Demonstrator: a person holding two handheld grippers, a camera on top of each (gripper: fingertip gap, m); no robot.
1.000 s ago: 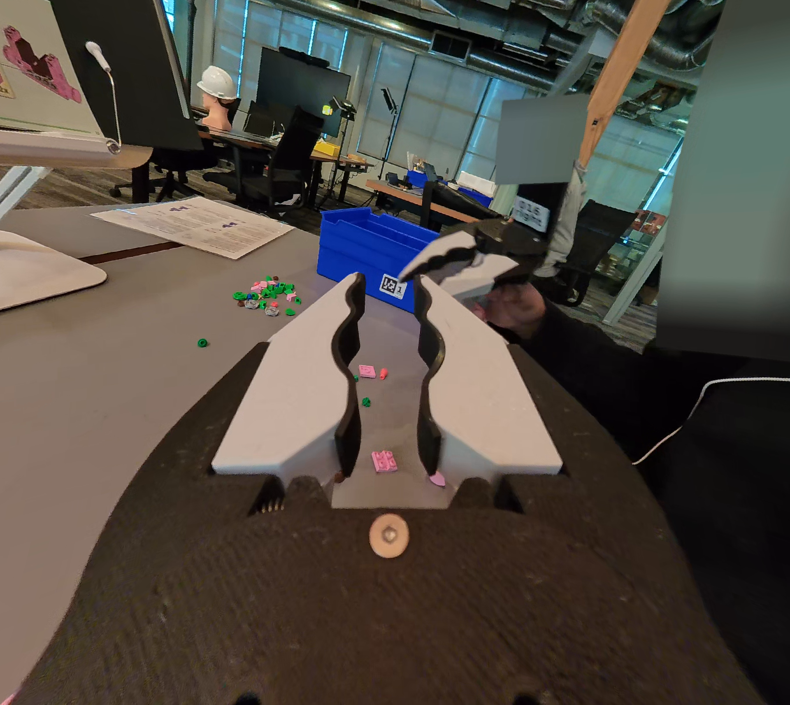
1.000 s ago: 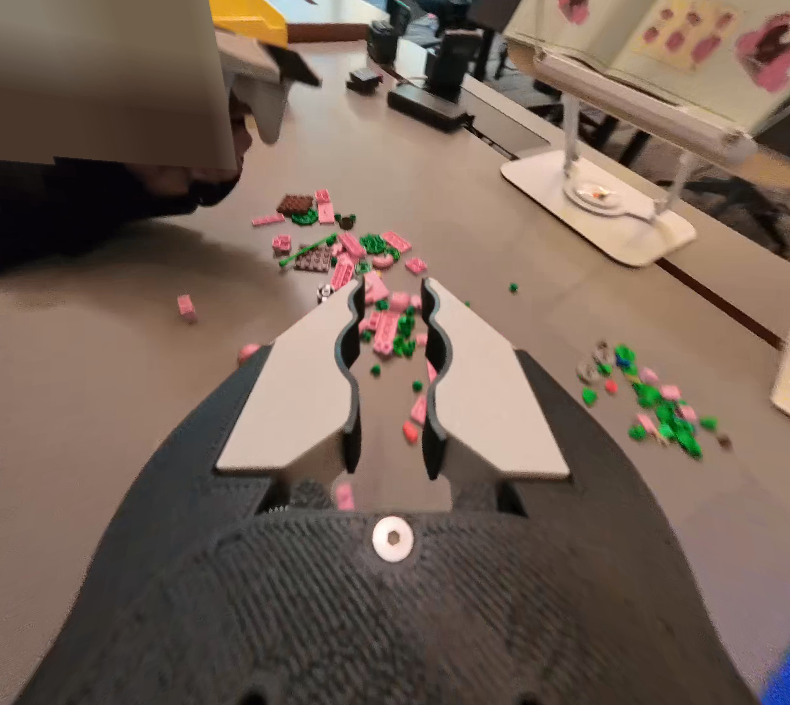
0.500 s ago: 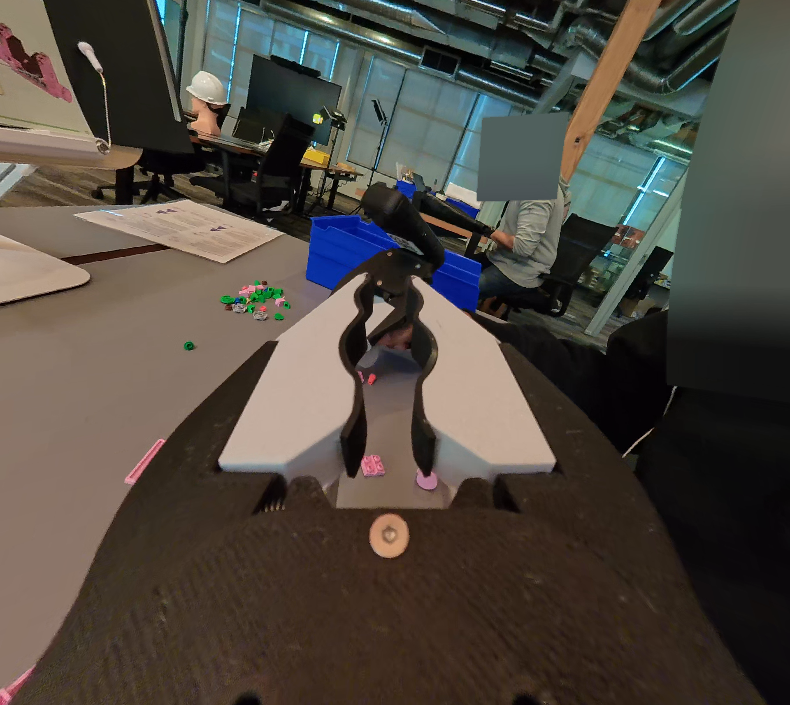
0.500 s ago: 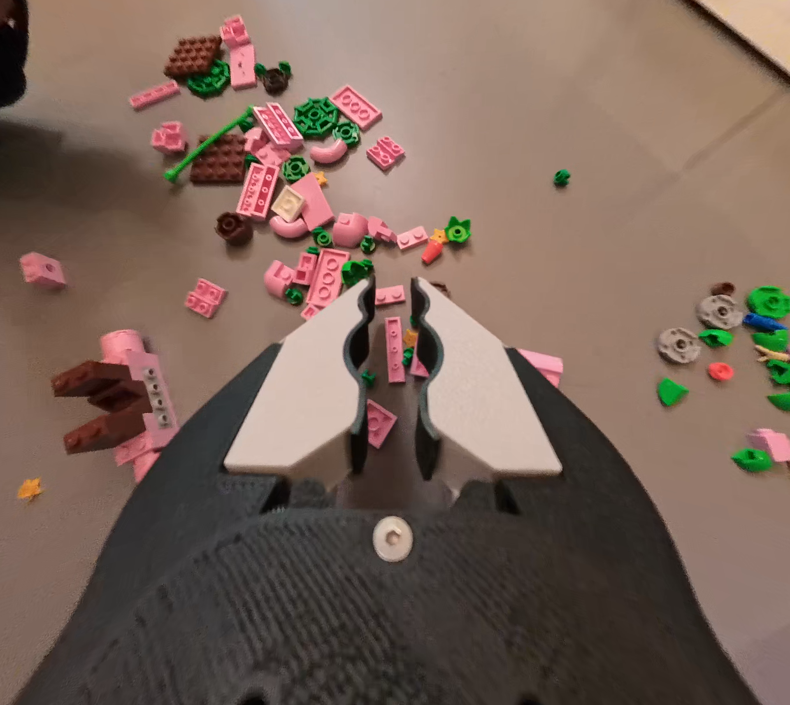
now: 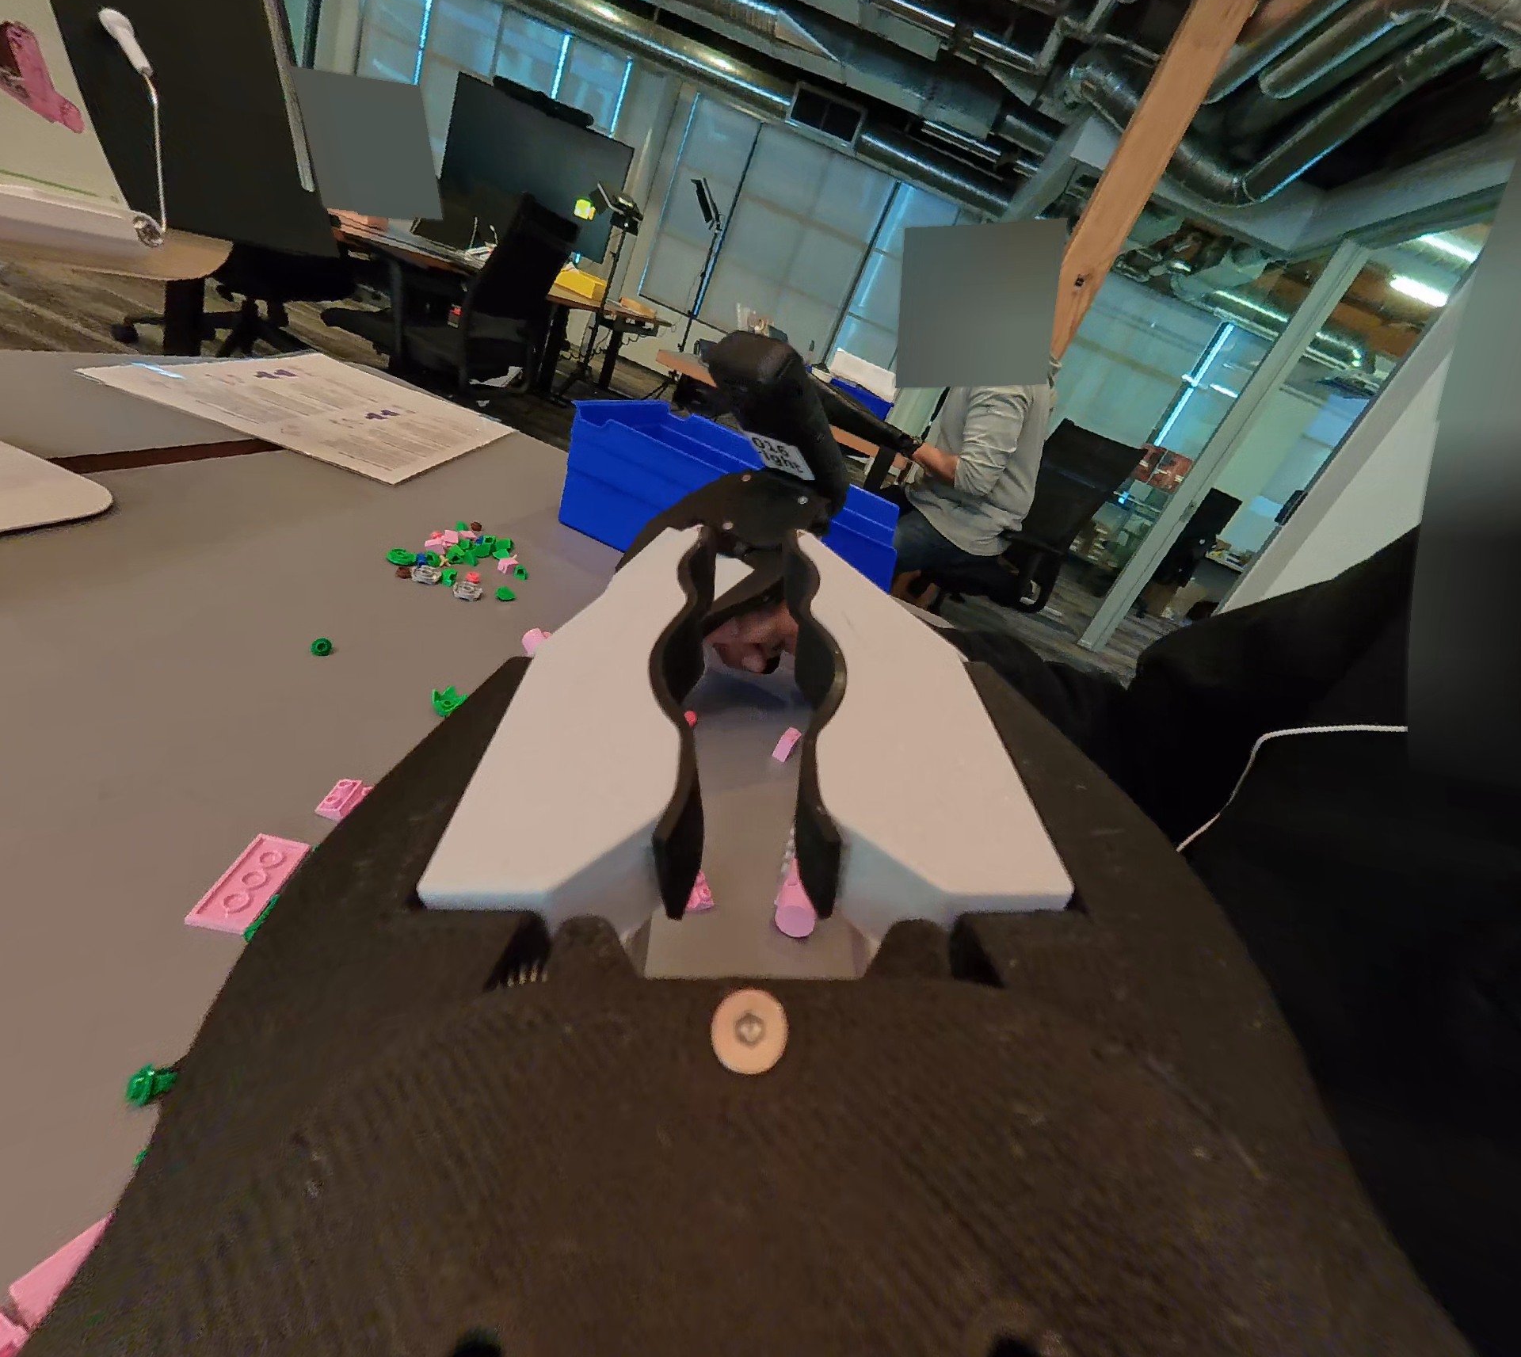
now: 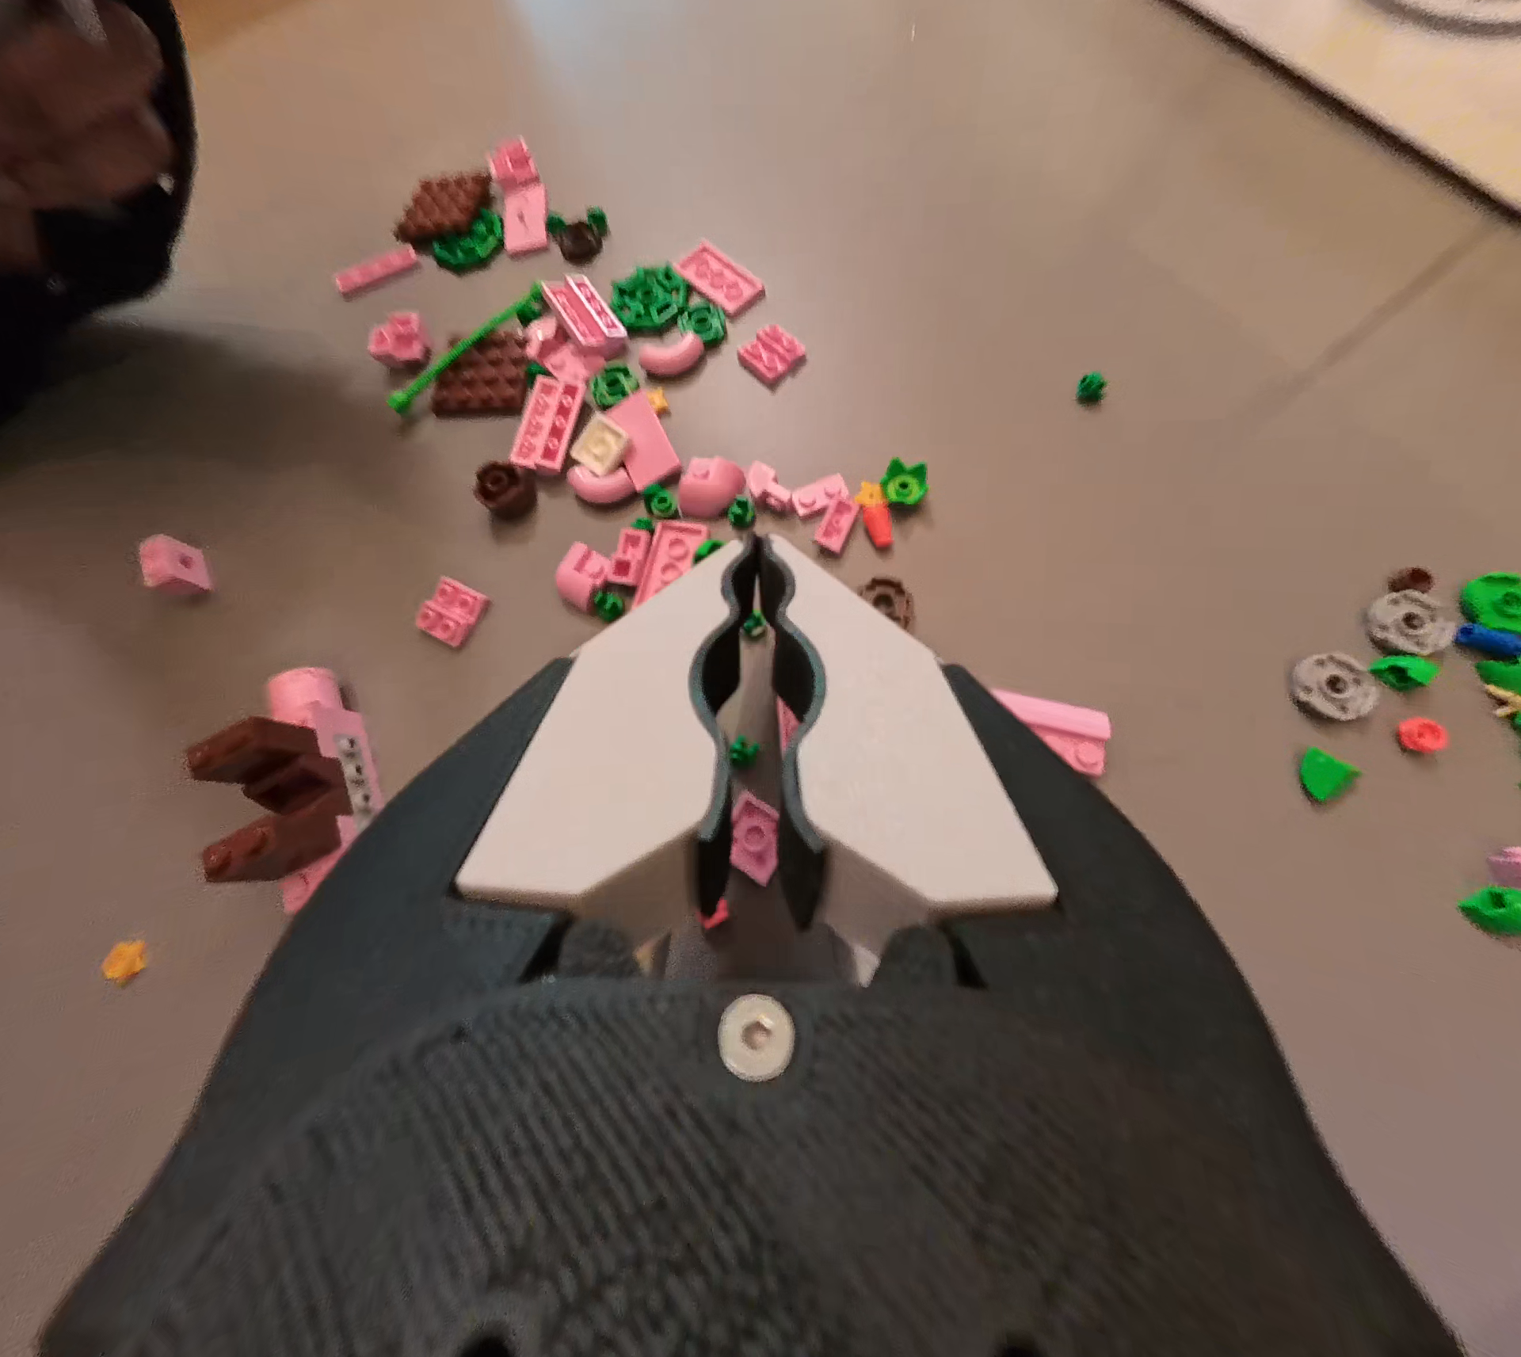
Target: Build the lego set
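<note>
Loose pink, green and brown lego pieces (image 6: 593,396) lie in a heap on the grey table (image 6: 988,206). My right gripper (image 6: 753,545) is low over the near edge of this heap, its tips pressed together; I see no piece between them. A small pink plate (image 6: 753,836) lies on the table under its fingers. A partly built brown and pink model (image 6: 288,782) lies to its left. My left gripper (image 5: 749,560) is open with a narrow gap and empty, just above the table. The right gripper's black body (image 5: 774,429) shows beyond its tips.
A second small heap of green and grey pieces (image 6: 1399,659) lies at the right, also in the left wrist view (image 5: 461,560). A blue bin (image 5: 642,470), a paper sheet (image 5: 296,412) and a white stand base (image 6: 1317,1) sit on the table. A person's hand (image 6: 74,83) is at the left. To reach the small pink plate (image 6: 753,836) in a straight line is about 7 cm for my right fingers, about 20 cm for my left.
My right gripper came down onto the heap and its fingers closed from open to shut. My left gripper's gap narrowed and it shifted slightly over the table.
</note>
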